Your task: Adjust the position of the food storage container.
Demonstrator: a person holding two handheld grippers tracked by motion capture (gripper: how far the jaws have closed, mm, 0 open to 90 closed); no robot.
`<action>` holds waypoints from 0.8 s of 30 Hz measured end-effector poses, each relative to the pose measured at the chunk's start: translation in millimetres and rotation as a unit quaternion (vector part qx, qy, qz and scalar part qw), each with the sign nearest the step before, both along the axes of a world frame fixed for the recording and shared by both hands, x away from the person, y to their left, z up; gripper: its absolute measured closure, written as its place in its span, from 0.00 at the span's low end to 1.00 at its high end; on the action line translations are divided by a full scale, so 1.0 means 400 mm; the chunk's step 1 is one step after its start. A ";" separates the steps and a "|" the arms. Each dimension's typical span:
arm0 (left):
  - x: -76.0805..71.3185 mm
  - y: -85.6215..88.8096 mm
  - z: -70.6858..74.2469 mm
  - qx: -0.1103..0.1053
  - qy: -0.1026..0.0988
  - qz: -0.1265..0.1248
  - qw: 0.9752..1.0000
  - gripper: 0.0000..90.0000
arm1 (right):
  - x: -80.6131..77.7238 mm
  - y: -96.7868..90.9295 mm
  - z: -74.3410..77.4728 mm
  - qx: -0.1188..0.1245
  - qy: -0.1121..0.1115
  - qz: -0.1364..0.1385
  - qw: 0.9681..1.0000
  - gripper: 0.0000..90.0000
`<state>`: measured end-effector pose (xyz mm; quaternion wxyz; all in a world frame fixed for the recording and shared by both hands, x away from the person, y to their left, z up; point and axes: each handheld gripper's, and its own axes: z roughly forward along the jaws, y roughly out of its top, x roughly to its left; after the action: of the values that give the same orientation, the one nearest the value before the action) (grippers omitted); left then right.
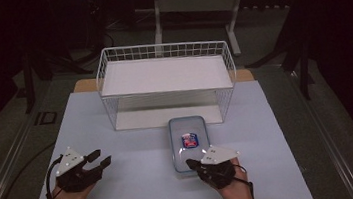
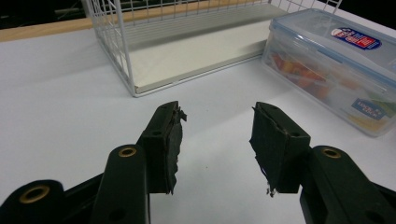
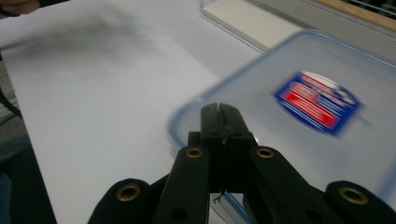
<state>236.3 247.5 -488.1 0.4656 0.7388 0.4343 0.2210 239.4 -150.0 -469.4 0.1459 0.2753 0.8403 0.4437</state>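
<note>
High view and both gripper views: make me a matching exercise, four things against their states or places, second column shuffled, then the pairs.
1. left gripper
2. right gripper
3. clear food container
4. white wire shelf rack

A. at the far side of the table
B. jaws shut with nothing between them
C. lid on, lying in front of the rack
D. jaws apart over bare table

Pairs: 1-D, 2-B, 3-C, 4-A

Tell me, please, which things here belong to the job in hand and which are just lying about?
In the job:
- plastic food box
- right hand-held gripper, shut, at the box's near end

Lying about:
- white wire shelf
- left hand-held gripper, open, empty
- white table
</note>
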 end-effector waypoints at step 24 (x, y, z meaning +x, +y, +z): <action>-0.007 -0.010 0.004 0.016 -0.018 -0.003 1.000 0.58 | 0.018 0.177 -0.034 -0.099 -0.018 0.026 0.995 1.00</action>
<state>233.4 243.6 -486.4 0.4623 0.7435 0.4195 0.2399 246.7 -79.1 -482.9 0.1763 0.2296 0.8839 0.3673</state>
